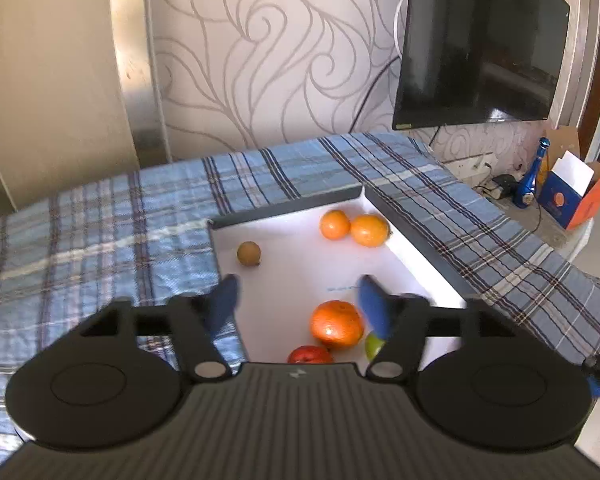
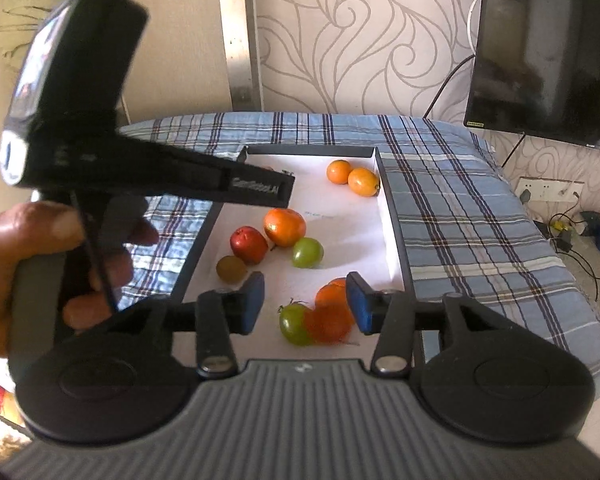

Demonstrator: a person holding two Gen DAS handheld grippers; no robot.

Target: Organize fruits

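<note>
The fruits lay inside a shallow white tray (image 2: 384,216) with a dark rim, on a table covered with a blue checked cloth (image 2: 460,208). The left gripper (image 1: 298,292) stood with its blue pads spread wide and nothing between them; a large orange (image 1: 336,325) lay just under its right pad, with a red fruit (image 1: 310,355) and a green fruit (image 1: 374,345) close behind it. The right gripper (image 2: 306,300) was partly spread above an orange fruit (image 2: 328,318) that touched a green tomato (image 2: 294,324); its pads did not press on anything. Two small oranges (image 2: 352,177) sat in the far corner, well apart from the rest. The main risk, I think, was that these round fruits roll easily: a pad that came down off-centre could push one fruit against its neighbour and scatter both. The touching pair could also be pinched together by mistake. The two tools worked close together over one tray, so they might collide.
</note>
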